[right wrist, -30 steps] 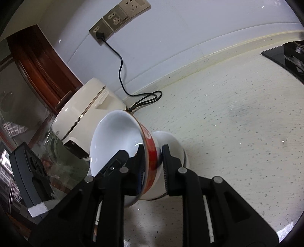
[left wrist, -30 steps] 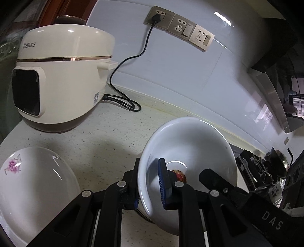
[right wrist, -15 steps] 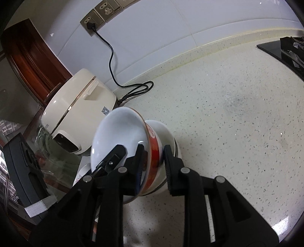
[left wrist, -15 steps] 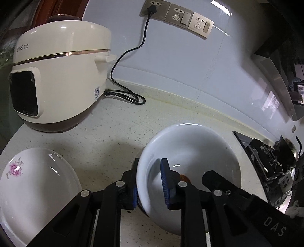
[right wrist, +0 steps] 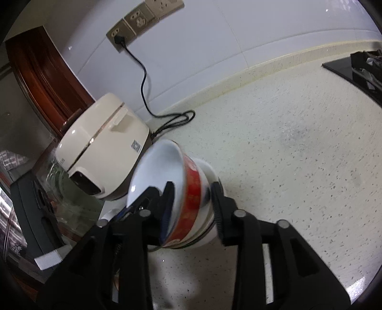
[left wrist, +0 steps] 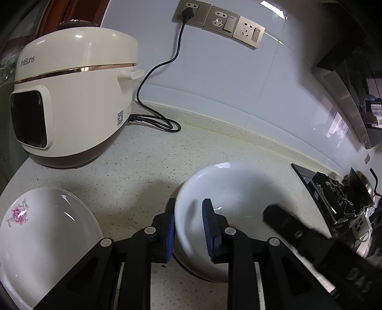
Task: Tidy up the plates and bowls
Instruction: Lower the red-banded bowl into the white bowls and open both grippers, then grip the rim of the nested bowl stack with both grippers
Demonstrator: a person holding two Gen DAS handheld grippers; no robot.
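Two bowls sit nested on the speckled counter (right wrist: 298,124), and both of our grippers are at their rims. In the right wrist view, the red bowl (right wrist: 192,195) lies tilted inside a white bowl (right wrist: 210,181), its white inside facing the cooker (right wrist: 102,145). Our right gripper (right wrist: 192,209) straddles the red bowl's rim: the left finger is inside the bowl, the right finger stands clear of the outer wall with a visible gap. Its jaws are opening, fairly wide, with the rim between them but no longer pressed on both sides.

In the left wrist view we see the bowl's white inside (left wrist: 229,198), somewhat blurred. Our left gripper (left wrist: 189,231) has its blue pads (left wrist: 207,229) on either side of the near rim; the left pad is close against the outer wall, the right pad stands apart from the inner wall. These jaws are opening too, narrower than the right pair, and the rim is between them. The dark body of the right gripper crosses the bowl's right side in this view.

A flowered plate (left wrist: 45,240) lies on the counter to the left of the bowls, apart from them, in front of the cooker. A black cord (left wrist: 152,95) runs from the cooker up to the wall sockets (left wrist: 219,21). A stove (left wrist: 334,195) sits at the counter's far right.
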